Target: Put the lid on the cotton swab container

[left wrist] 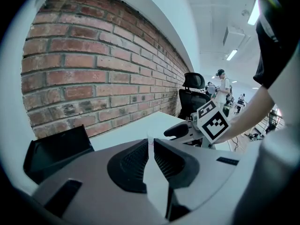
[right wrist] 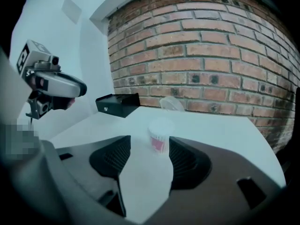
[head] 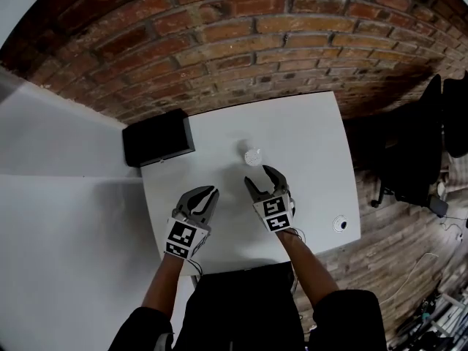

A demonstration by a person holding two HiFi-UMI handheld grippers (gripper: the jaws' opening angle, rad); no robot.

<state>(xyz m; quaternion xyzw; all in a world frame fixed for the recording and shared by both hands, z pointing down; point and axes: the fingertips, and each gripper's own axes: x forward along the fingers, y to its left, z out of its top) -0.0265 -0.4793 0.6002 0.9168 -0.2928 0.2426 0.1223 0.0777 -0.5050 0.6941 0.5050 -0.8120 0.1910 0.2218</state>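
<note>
**Swab container stands free ahead of the released right hand-held gripper**

Several things are hard to read. In the right gripper view the cotton swab container point(right wrist: 161, 135) is soft and washed out, so its top shows only as a pale cap-like disc; whether a lid sits fully on it cannot be told. Beyond it, toward the brick wall point(right wrist: 211, 64), lies a clear round piece point(right wrist: 171, 103), too faint to name. A small white round object point(head: 340, 224) near the worktop's right edge is too small to identify. The black box point(head: 158, 138) hangs partly over the worktop's far left corner. The left gripper view shows distant people only as tiny figures, and the person's body fills its right side.

The container is a small white tub with a pink-red label on its side. It stands upright on the white worktop point(head: 314, 137), near the middle, just ahead of the right hand-held gripper point(head: 258, 176). That gripper's jaws stand wide apart and released; the tub shows in the gap beyond their tips, and neither pad touches it. The left hand-held gripper point(head: 210, 193) is clenched, its jaws closed together on nothing, and it is held beside the right one, well apart from the tub.

By count: two hand-held grippers, one swab container, one clear round piece, one black box, one small white object, one worktop, and one dark office chair point(head: 409, 152) beside it on the wooden floor.
</note>
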